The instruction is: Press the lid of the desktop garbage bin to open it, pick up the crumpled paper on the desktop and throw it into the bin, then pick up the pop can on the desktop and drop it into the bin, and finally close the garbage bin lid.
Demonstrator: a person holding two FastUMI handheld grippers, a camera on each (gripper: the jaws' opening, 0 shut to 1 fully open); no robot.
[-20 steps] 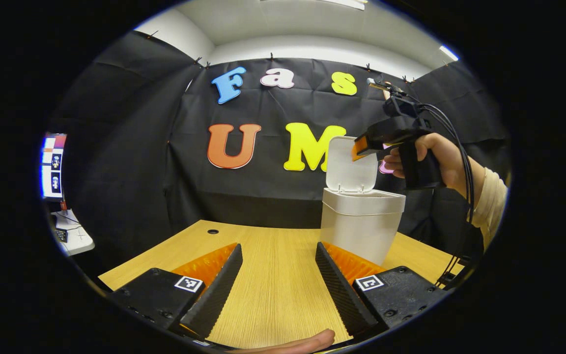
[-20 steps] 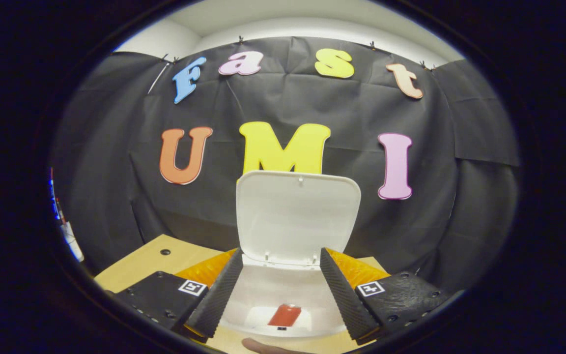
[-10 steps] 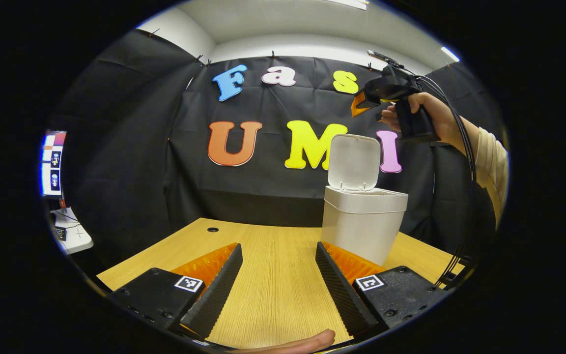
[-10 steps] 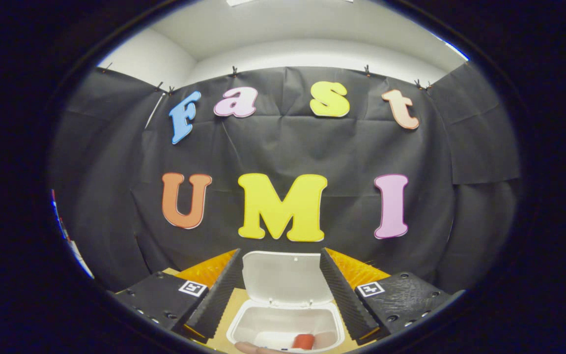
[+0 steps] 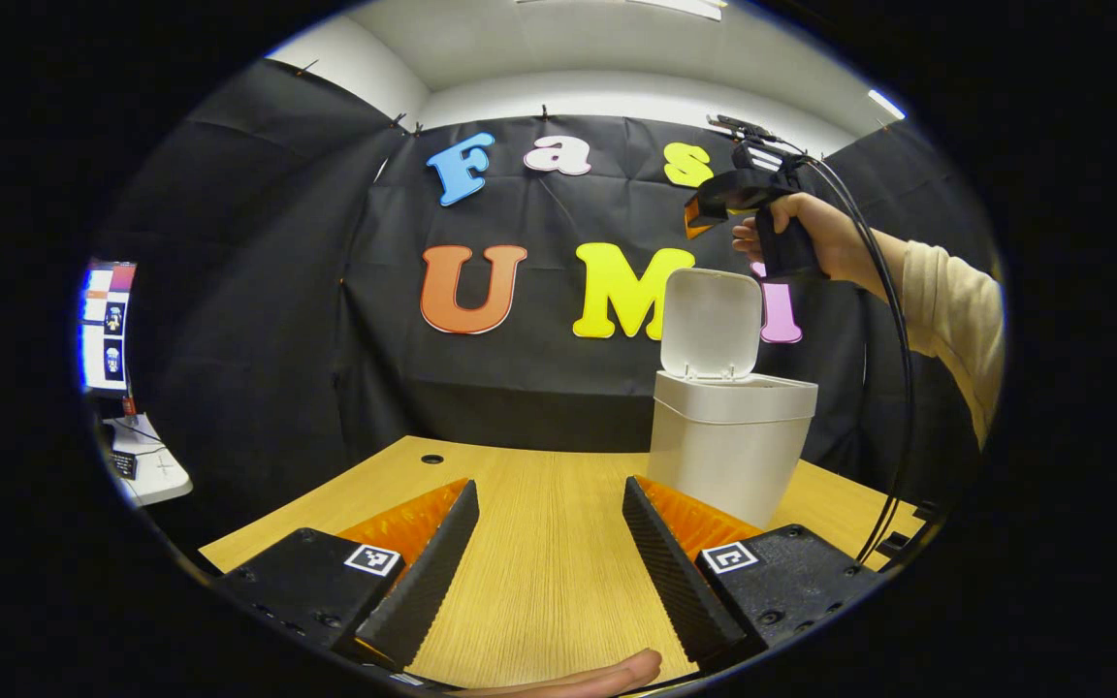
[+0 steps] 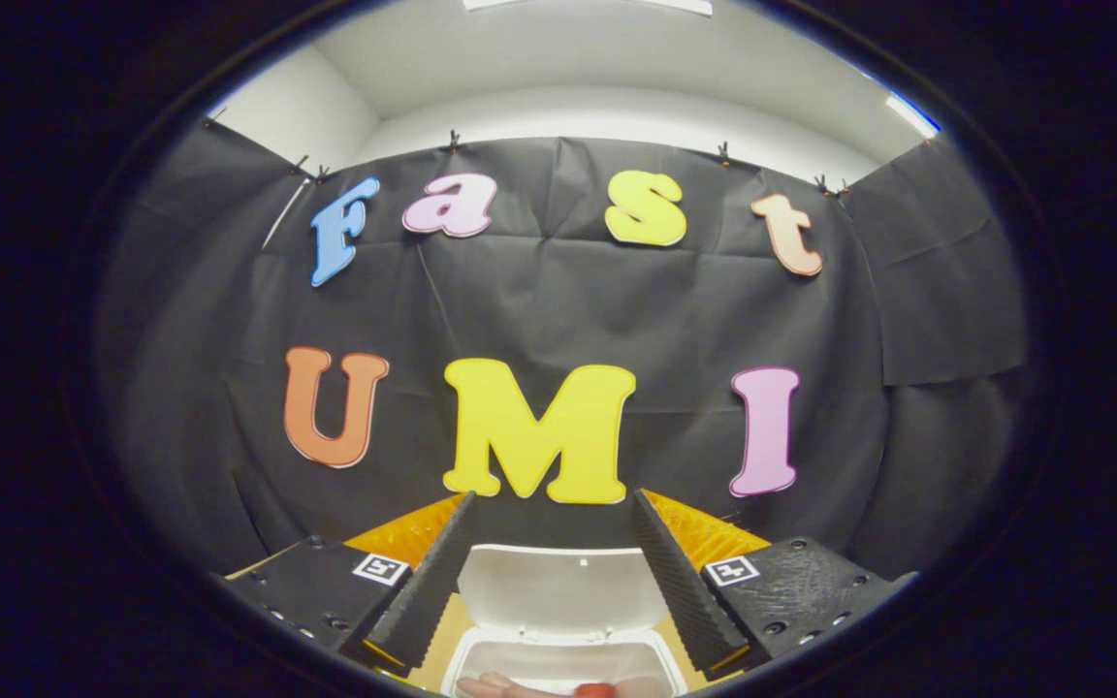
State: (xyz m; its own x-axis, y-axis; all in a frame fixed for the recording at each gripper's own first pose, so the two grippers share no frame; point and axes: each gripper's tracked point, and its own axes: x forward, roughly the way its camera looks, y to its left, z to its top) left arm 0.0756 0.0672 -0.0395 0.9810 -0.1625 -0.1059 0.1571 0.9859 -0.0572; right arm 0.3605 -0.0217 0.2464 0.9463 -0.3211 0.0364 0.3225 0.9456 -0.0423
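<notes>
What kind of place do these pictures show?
Probably a small recording booth: black cloth wall around a wooden desk, a monitor at the side, and a white bin with its lid up.

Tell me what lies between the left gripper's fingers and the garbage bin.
In the left gripper view, only bare wooden desktop lies between the open left gripper and the white garbage bin; its lid stands open.

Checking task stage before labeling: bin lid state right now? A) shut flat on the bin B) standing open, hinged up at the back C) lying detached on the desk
B: the lid stands upright above the bin, with the right gripper open above it.
</notes>
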